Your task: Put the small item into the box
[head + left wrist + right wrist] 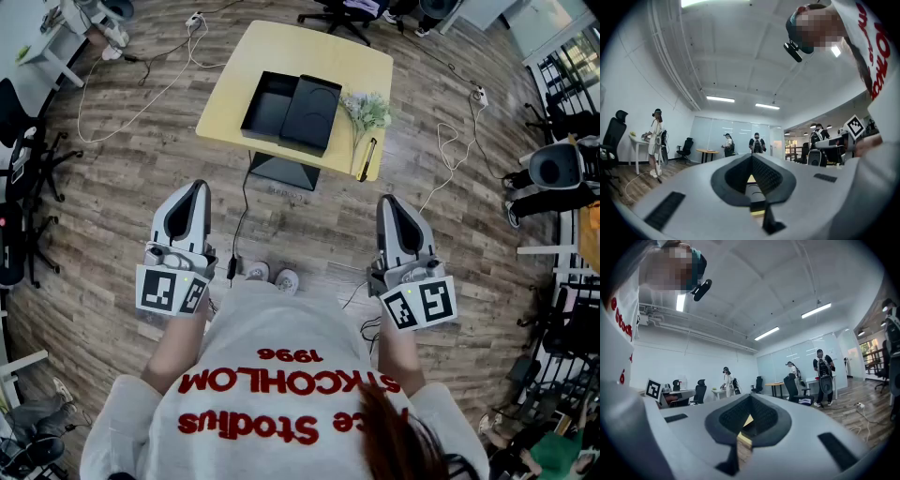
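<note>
On the yellow table [281, 47] ahead of me lies an open black box [265, 101] with its black lid [313, 112] beside it on the right. A white flower sprig [367, 111] lies right of the lid. Below it, at the table's near right edge, lies a slim dark item [366, 159]. Both grippers are held close to my body, well short of the table, over the wooden floor. The left gripper [194, 199] [751, 159] is shut and holds nothing. My right gripper [393, 210] [749, 401] is shut and empty too.
The table's dark base [281, 172] stands between me and the tabletop. Cables [150, 89] and a power strip [479, 95] lie on the wooden floor. Office chairs [553, 169] stand at the right and left. Several people stand far off in both gripper views.
</note>
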`<state>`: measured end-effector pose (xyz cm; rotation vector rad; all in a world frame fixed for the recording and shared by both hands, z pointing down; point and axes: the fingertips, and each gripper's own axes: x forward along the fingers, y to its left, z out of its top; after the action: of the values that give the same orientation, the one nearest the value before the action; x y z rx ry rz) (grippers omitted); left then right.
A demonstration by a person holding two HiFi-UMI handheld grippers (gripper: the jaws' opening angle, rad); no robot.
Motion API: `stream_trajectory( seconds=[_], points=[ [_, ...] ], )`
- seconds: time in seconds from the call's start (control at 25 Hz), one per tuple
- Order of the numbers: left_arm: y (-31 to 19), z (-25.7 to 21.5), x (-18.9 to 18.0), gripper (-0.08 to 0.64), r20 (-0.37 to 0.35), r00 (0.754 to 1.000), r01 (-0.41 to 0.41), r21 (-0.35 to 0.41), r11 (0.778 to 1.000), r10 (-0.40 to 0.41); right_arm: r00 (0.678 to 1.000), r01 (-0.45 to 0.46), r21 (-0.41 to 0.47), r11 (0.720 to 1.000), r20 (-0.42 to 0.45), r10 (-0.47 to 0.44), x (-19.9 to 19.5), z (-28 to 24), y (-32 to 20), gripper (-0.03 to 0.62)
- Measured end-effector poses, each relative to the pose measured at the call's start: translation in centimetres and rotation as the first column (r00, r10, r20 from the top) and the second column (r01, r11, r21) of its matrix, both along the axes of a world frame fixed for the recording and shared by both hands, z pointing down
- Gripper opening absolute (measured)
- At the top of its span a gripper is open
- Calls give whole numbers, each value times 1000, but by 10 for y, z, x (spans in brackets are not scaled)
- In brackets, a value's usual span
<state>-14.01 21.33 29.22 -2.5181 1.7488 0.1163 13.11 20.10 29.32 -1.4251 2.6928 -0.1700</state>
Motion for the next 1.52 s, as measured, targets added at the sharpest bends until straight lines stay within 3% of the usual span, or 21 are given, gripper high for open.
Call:
stream_trajectory(
  seconds=[0.36, 0.92, 1.52],
  points=[
    [8, 5, -1, 6, -2, 1000, 14, -8, 1000, -14, 1000, -5, 15, 1000, -8, 5, 1, -2, 6, 5],
    [2, 8, 9, 6, 3, 1000, -4, -22, 1000, 4, 999, -11, -11, 1000, 52, 12, 7, 0, 2, 5],
    [-69, 13, 13, 6, -19, 999, -41, -26, 999, 41, 997, -36, -26, 999, 62, 37, 5, 0, -55, 5]
  ],
)
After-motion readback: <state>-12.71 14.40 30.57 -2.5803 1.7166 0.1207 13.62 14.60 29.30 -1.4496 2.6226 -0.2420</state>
